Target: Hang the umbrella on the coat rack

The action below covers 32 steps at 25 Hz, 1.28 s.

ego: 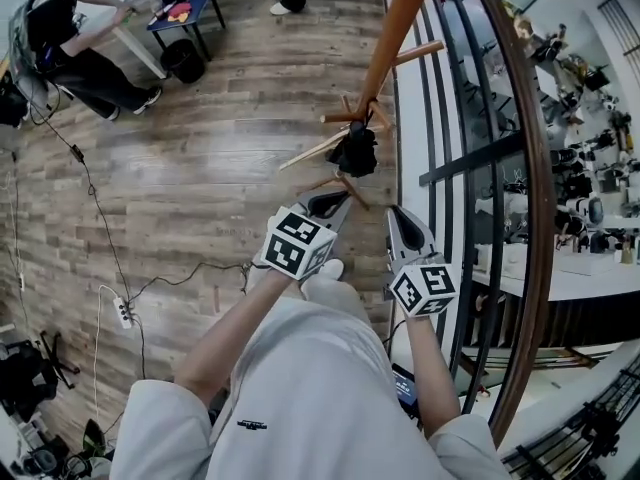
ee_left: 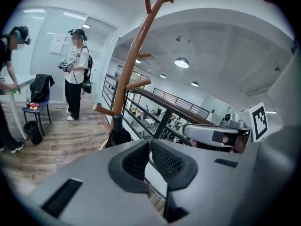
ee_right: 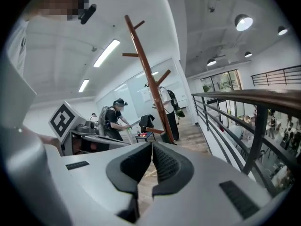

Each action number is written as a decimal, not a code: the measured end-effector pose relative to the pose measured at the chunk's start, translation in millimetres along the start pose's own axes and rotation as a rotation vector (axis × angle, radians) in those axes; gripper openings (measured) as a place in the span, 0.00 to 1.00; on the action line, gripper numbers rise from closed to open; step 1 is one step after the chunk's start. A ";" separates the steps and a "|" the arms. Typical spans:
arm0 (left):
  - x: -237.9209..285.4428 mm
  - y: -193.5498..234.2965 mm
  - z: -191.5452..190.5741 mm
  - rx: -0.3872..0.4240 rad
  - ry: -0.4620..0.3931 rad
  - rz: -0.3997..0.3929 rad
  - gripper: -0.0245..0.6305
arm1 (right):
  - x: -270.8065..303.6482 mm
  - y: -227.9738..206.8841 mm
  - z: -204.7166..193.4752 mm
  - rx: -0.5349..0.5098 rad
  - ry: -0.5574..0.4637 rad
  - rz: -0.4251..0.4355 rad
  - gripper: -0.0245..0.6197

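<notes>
Umbrella (ego: 355, 151) is in neither tool; it sits at centre frame in the head view, a black folded bundle against the pole of the coat rack (ego: 400, 23), among the low pegs.

Near field: left gripper (ego: 330, 206) and right gripper (ego: 403, 230) are side by side in mid-frame, both aimed towards the rack and well short of it. In each gripper view the ribbed pads meet at the tips. Both are closed, with nothing between them.

Middle field: in the left gripper view the umbrella shows left of centre, its dark stubby handle end upward, the cloth gathered below. It looks already hung. Which peg or loop carries it, I cannot tell.

Handling, as a judgement:
- Light, compact.
- Cloth soft and slick, likely to slide or bunch under the pads.
- Shaft and handle stiff.
- Best hold is the handle end or just under it, not the cloth. A wrist loop, if it has one, would slip over a peg.

Far field: railing (ee_right: 254, 96) runs off to the right behind the rack. A person (ee_left: 75, 74) stands on the wood floor (ego: 200, 168) at the left.
</notes>
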State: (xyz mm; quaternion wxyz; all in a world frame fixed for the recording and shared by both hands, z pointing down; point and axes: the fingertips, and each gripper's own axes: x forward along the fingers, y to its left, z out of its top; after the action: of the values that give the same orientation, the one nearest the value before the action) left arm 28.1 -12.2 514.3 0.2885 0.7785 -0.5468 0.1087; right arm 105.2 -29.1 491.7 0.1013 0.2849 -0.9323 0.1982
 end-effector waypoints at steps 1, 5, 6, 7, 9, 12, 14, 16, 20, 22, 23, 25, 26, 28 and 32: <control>-5.1 -2.6 3.0 0.001 -0.008 -0.003 0.09 | -1.2 4.9 2.9 -0.022 -0.002 0.014 0.09; -27.3 -20.8 11.6 0.009 -0.045 -0.017 0.09 | -14.0 20.4 13.0 -0.073 -0.016 0.049 0.09; -33.8 -25.8 14.4 0.015 -0.053 -0.022 0.09 | -18.3 25.3 17.1 -0.075 -0.024 0.056 0.09; -40.2 -30.2 17.5 0.022 -0.061 -0.028 0.09 | -22.2 30.6 21.7 -0.076 -0.034 0.063 0.09; -48.6 -36.2 22.2 0.030 -0.070 -0.041 0.09 | -28.4 39.9 30.5 -0.081 -0.054 0.080 0.09; -48.0 -42.7 27.0 0.038 -0.079 -0.059 0.09 | -34.1 43.0 39.7 -0.084 -0.080 0.105 0.09; -50.7 -50.4 31.5 0.054 -0.087 -0.073 0.09 | -40.9 46.2 42.9 -0.075 -0.094 0.117 0.09; -59.1 -62.2 33.3 0.063 -0.084 -0.095 0.09 | -53.8 54.1 43.9 -0.064 -0.100 0.120 0.09; -70.5 -76.2 43.5 0.051 -0.102 -0.135 0.09 | -60.8 60.7 57.0 -0.090 -0.098 0.134 0.09; -79.0 -87.2 48.6 0.054 -0.110 -0.162 0.09 | -69.3 63.7 65.6 -0.075 -0.108 0.125 0.09; -83.4 -92.9 51.4 0.064 -0.113 -0.168 0.09 | -75.6 64.5 70.7 -0.064 -0.118 0.115 0.09; -90.4 -102.3 57.1 0.066 -0.131 -0.172 0.09 | -87.5 62.7 83.3 -0.063 -0.146 0.096 0.09; -92.4 -106.2 58.7 0.054 -0.140 -0.177 0.09 | -93.0 60.2 89.7 -0.066 -0.160 0.087 0.09; -91.7 -112.4 58.7 0.030 -0.151 -0.189 0.09 | -103.6 52.3 103.1 -0.063 -0.188 0.072 0.09; -83.5 -118.1 56.9 0.019 -0.154 -0.201 0.09 | -121.0 40.9 123.9 -0.085 -0.223 0.039 0.09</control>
State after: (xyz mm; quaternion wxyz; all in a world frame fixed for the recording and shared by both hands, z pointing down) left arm 96.1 49.2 388.7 0.2478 0.8381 -0.4853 0.0243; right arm 171.3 8.4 330.8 0.0051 0.2826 -0.9507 0.1277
